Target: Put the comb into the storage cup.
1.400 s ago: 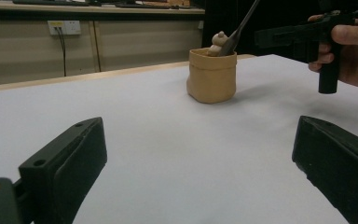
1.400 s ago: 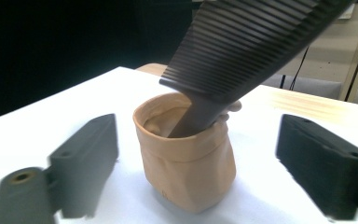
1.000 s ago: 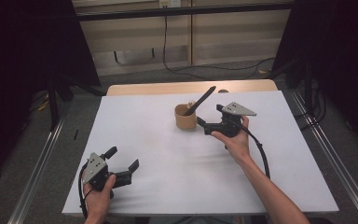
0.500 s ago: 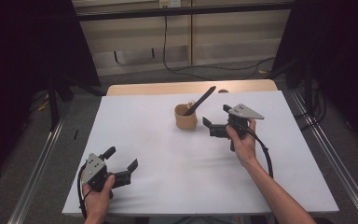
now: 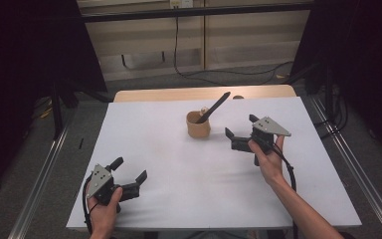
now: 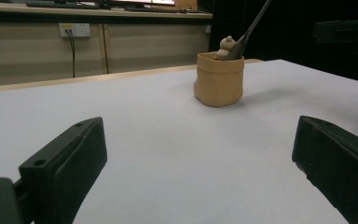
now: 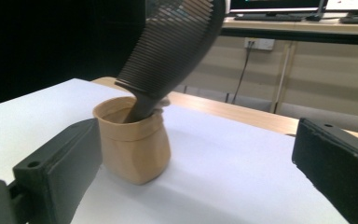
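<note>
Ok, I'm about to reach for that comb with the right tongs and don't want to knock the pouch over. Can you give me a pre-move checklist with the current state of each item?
1. Right tongs open: ok, jaws spread wide and empty.
2. Left tongs out of the way: ok, open near the table's front left edge, far from the pouch.
3. Tan pouch upright: ok, standing on the white table.
4. Black comb reachable: ok, it leans out of the pouch, up and toward the right tongs' side.
5. Path from right tongs to comb free: ok, bare table between them.
6. Pouch steady enough to resist a pull: cannot tell; it looks soft and a small pale object also sits inside.
</note>
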Demonstrator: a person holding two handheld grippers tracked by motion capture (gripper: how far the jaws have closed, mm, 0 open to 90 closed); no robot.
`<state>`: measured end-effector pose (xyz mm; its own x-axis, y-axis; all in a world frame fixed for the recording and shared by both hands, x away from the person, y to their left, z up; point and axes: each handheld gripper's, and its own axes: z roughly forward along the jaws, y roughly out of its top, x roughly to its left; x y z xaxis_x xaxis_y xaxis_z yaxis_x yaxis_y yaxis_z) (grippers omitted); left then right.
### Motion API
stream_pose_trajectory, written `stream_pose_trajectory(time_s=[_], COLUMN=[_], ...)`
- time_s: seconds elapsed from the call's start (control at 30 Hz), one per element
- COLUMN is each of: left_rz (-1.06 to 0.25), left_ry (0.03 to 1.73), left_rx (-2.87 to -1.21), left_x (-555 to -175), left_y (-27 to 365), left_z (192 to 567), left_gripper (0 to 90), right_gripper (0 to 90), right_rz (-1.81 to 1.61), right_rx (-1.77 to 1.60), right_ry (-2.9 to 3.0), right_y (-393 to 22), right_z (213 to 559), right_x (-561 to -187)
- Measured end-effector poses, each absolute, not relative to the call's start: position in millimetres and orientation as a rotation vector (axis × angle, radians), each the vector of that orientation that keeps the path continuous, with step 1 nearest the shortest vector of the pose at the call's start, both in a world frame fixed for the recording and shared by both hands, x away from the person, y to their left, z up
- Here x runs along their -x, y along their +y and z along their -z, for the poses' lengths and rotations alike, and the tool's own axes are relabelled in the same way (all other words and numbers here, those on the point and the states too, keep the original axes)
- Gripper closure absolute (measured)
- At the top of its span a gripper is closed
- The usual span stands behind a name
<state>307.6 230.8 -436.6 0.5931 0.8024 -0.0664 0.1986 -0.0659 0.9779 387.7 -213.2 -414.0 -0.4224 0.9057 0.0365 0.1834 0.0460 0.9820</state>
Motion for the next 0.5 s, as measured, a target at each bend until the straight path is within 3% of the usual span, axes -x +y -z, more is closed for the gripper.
stream_pose_trajectory(time_s=[0.5], left_rz=[-0.602], left_ry=[0.879], left_rx=[-1.573], left_x=[-307.0], left_y=[232.6], left_z=[435.5], left_gripper=[3.7], right_gripper=[0.0], right_rz=[-1.44], right_rx=[-1.11], right_ry=[1.65], right_y=[-224.4], right_z=[412.5], right_x=[-367.1])
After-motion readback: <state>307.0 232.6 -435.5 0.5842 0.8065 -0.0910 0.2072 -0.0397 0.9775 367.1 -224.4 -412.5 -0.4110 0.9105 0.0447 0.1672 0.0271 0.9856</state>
